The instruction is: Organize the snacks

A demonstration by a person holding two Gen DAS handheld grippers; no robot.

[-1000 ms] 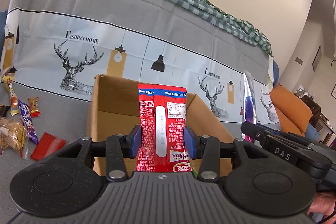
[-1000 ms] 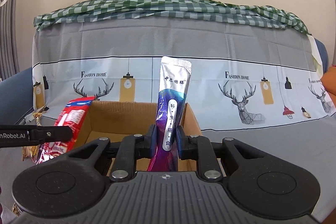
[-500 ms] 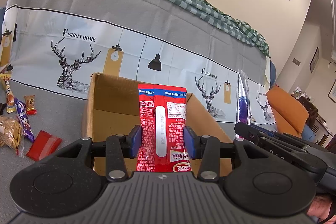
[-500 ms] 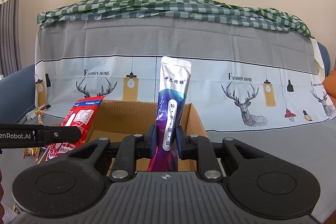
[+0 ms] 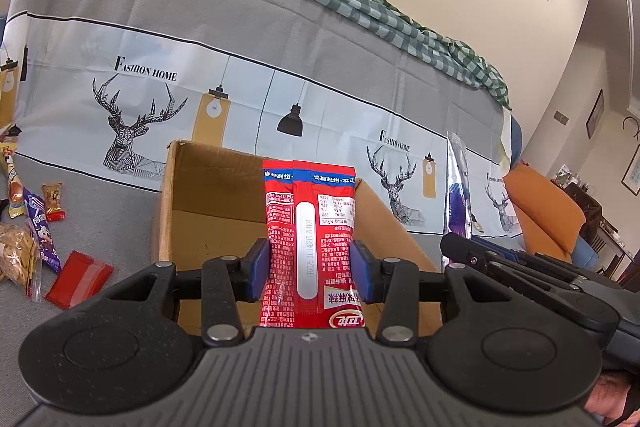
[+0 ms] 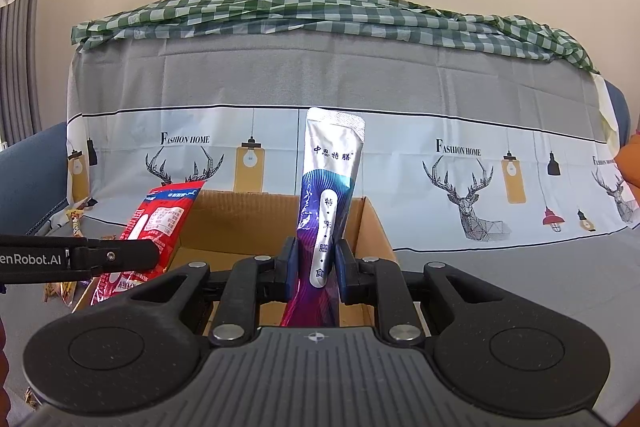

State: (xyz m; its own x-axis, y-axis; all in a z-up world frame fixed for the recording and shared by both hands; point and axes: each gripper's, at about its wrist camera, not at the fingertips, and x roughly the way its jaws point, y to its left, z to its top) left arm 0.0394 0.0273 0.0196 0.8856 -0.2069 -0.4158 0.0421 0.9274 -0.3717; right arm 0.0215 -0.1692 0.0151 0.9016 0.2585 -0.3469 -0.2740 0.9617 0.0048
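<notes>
**Both packets held over the box mouth**

My left gripper (image 5: pixel 308 267) is part-open, pads clamped on the red snack packet (image 5: pixel 310 239), its long axis upright. My right gripper (image 6: pixel 316 265) is nearly closed, pinching the slim silver-purple pouch (image 6: pixel 326 203), also upright. The open cardboard box (image 5: pixel 208 211) lies directly ahead of and below both sets of jaws, left packet toward its left side, pouch toward its right wall. Judgement: neither hand is clearly nearer; release should drop each in. Loose snacks (image 5: pixel 28 227) remain on the grey cloth to the left.
</notes>
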